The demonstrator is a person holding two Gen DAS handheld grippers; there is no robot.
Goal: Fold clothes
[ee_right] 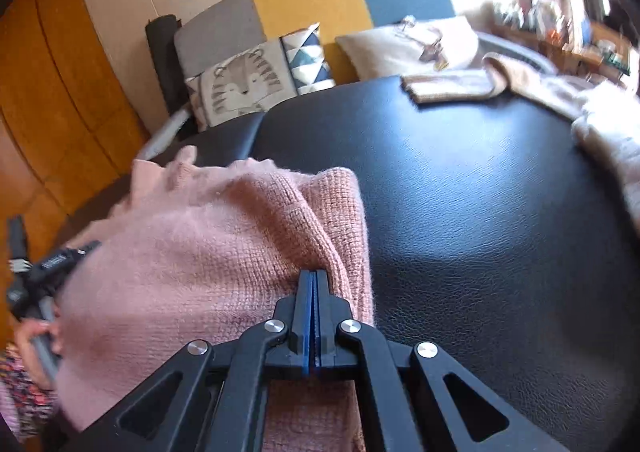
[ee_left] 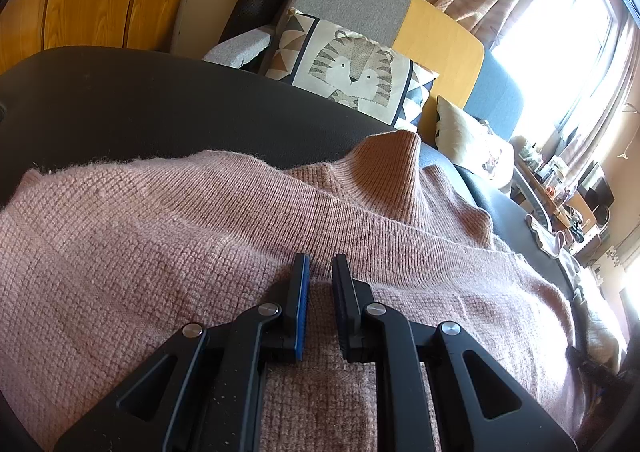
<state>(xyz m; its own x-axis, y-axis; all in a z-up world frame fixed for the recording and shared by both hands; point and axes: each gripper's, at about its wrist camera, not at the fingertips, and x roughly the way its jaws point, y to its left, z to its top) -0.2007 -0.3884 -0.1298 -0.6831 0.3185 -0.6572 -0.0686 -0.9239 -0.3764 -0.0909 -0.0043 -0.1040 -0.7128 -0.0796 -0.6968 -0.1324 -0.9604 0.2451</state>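
The pink sweater (ee_left: pixel 200 244) lies spread on the black table (ee_left: pixel 140 100), its lower part cut off by the frame. The left gripper (ee_left: pixel 321 264) hovers over it, fingers apart and empty. The right gripper (ee_right: pixel 313 276) is clamped on the sweater's bunched edge. A blurred pile of clothes (ee_right: pixel 560 100) lies at the table's far corner.

Both grippers (ee_left: pixel 320 264) (ee_right: pixel 314 280): black plastic linkage arms, silver rivets, blue-padded fingers (ee_left: pixel 301 292); floral sleeve (ee_right: pixel 24 396).
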